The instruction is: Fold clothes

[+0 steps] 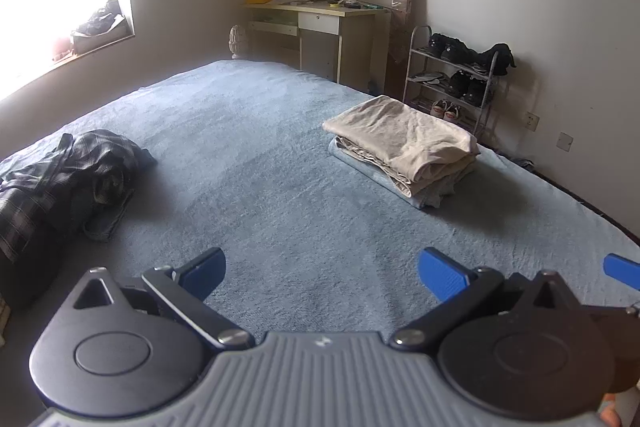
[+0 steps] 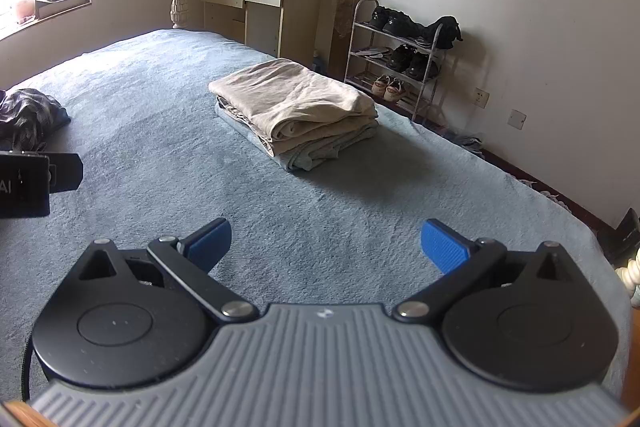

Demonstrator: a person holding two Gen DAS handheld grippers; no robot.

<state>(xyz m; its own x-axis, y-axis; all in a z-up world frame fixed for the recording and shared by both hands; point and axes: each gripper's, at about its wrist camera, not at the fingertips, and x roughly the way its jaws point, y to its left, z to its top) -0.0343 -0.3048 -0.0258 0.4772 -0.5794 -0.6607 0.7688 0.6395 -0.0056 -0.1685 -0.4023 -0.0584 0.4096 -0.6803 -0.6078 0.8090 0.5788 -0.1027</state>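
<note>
Folded stack (image 2: 294, 111) beyond empty right tongs (image 2: 326, 247)

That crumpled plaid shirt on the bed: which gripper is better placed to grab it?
Probably the left gripper: the plaid shirt lies on its side, nearer. The right gripper sits closer to the folded stack.

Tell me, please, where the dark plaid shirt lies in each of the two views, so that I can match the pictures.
Left wrist view: the dark plaid shirt lies crumpled at the left edge, on the blue bedcover.
Right wrist view: the shirt is at the far left edge, partly cut off.
Shared landmark: the folded stack of clothes, right of the shirt in both.
</note>
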